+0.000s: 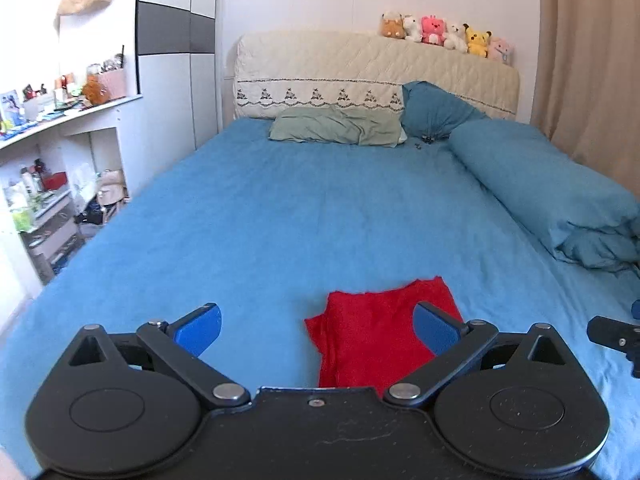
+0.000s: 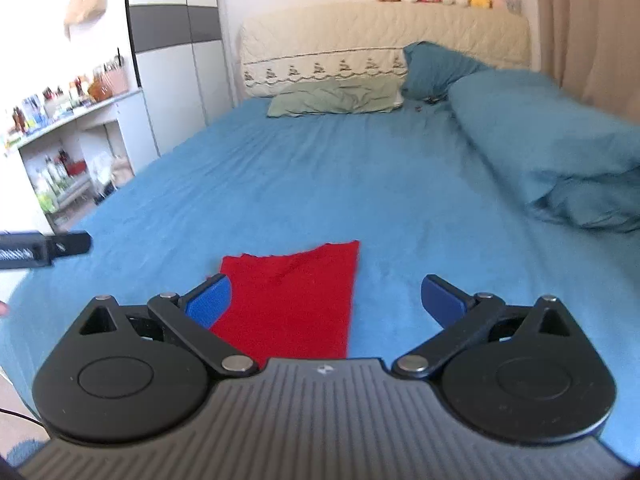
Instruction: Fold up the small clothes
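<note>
1. Two grippers hover low over the bed [image 1: 280, 208]: the left gripper [image 1: 318, 326] and the right gripper [image 2: 326, 298], both with jaws spread wide, holding nothing.
2. One red cloth [image 1: 372, 340] lies folded flat on the blue sheet, just ahead of both grippers, between them.
3. Farther back lie one green pillow [image 1: 336, 130], one blue pillow [image 1: 436, 110] and one rolled blue duvet [image 1: 552, 188] along the right side.
4. Six plush toys [image 1: 444, 34] sit in a row on the headboard [image 1: 320, 64].
5. One cluttered shelf unit [image 1: 60, 152] stands left of the bed.
</note>
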The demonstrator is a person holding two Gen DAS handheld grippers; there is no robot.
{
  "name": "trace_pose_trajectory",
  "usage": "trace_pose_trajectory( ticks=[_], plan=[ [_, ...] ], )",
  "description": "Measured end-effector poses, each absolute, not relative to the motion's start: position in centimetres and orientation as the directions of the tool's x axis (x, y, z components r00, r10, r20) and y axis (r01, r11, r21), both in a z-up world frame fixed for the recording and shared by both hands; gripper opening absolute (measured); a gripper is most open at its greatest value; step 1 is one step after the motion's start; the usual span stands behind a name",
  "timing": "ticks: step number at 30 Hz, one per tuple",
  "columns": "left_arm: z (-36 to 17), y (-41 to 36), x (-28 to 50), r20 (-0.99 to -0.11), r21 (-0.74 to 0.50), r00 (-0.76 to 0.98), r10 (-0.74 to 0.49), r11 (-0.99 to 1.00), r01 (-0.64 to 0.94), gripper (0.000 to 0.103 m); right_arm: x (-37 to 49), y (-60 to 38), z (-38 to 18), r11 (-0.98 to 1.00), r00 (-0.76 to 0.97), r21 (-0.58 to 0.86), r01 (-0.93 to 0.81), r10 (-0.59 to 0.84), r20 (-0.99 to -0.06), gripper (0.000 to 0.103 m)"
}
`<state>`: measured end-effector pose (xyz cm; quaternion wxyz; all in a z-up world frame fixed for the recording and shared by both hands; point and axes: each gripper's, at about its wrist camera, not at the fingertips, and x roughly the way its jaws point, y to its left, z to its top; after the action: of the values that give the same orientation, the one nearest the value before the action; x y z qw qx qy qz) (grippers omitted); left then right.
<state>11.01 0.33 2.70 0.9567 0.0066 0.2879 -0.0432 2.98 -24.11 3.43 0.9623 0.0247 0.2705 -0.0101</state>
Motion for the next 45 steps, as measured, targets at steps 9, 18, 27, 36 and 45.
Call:
trace_pose_trajectory(
  ticks=[9,18,27,36,45],
  plan=[
    [4.7,-1.1,1.9,-0.582,0.025,0.810,-0.071,0.994,0.105,0.103,-6.2,-20.9,6.3,0.996,0.803,-0.028,0.089,-0.089,-0.589,0.103],
    [1.5,-0.8,-1.3,-0.619,0.034,0.783,-0.057,0.994,0.099,0.103,-9.4,-19.4,2.5,0.993,0.733,0.014,0.115,-0.075,-0.676,0.103],
    [-0.8,-0.6,-1.5,-0.639,0.095,0.770,-0.006,0.992,0.087,0.103,-9.0,-19.8,0.8,0.989,0.698,0.008,0.146,-0.097,-0.710,0.103],
    [-0.8,-0.9,-1.2,-0.636,0.090,0.771,-0.027,0.990,0.108,0.103,-8.5,-20.7,0.3,0.985,0.686,0.003,0.171,-0.117,-0.718,0.103],
    [-0.8,-1.3,-0.8,-0.641,0.082,0.766,-0.038,0.990,0.118,0.103,-8.1,-20.8,0.1,0.985,0.679,0.003,0.173,-0.117,-0.725,0.103]
  ],
)
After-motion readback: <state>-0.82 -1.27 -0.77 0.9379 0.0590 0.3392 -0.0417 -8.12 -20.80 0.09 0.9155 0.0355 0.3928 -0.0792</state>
